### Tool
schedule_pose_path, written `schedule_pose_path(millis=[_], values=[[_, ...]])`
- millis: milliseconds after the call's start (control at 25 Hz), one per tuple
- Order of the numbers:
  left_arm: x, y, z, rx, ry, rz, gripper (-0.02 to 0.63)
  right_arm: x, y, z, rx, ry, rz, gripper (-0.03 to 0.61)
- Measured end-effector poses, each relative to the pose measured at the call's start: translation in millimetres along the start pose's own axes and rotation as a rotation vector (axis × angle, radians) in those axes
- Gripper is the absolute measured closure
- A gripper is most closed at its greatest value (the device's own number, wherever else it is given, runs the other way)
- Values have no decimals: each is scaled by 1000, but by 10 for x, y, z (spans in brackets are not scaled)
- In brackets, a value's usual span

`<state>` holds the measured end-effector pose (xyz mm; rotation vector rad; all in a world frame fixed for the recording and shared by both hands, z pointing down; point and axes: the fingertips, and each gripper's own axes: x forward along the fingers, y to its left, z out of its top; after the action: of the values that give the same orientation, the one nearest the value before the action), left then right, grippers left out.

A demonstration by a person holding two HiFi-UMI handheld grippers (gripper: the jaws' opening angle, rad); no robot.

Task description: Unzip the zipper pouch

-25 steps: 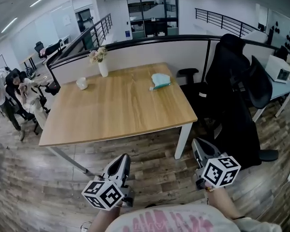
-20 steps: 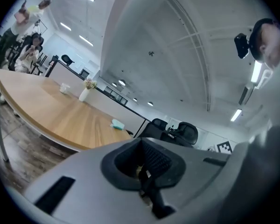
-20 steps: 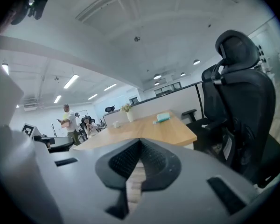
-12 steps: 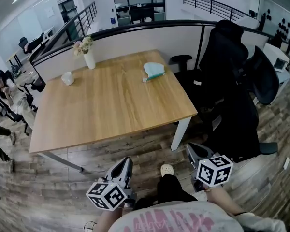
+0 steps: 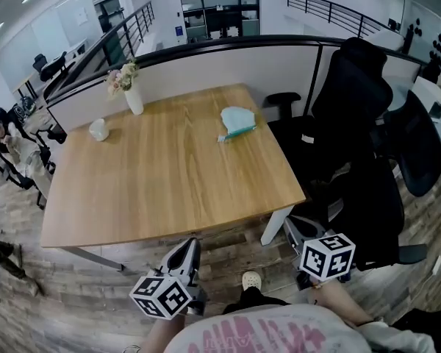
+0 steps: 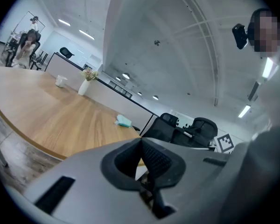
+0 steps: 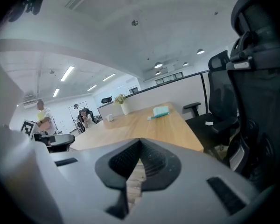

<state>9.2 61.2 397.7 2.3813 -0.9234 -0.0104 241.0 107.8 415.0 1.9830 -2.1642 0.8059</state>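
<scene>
A teal zipper pouch [image 5: 237,121] lies flat on the far right part of the wooden table [image 5: 169,190], well beyond both grippers. It also shows small in the left gripper view as the pouch [image 6: 123,121] and in the right gripper view as the pouch [image 7: 160,111]. My left gripper [image 5: 185,252] hangs low over the floor before the table's near edge, shut and holding nothing. My right gripper [image 5: 298,230] is off the table's near right corner, also shut with nothing in it. In their own views, the left gripper [image 6: 141,141] and the right gripper [image 7: 140,141] show jaws closed together.
A white vase with flowers [image 5: 131,94] and a white cup [image 5: 98,129] stand at the table's far left. Black office chairs [image 5: 353,101] crowd the right side. A low partition [image 5: 206,61] runs behind the table. People sit at the far left [image 5: 7,145].
The view has drawn closer to the table and swung slightly. Both grippers stay low in front of my body, still shut. My foot now shows on the floor between them.
</scene>
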Motion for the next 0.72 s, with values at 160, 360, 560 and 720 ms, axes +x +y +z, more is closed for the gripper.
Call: schedule_pose_path(millis=[160,360,560,720], values=[[405,-62,240,-20,-28,-13,614,182,-318,402,-2,-37,-2,581],[809,-106,530,-10,-73,-5,614,395,-649,766,10,-80,10,581],[1128,-58,580,-21,-74,2,614,668,-902,781,18,-52,17,581],[1345,10,509,-28,-55,17,614,897,-1080,658,-5,9,32,581]])
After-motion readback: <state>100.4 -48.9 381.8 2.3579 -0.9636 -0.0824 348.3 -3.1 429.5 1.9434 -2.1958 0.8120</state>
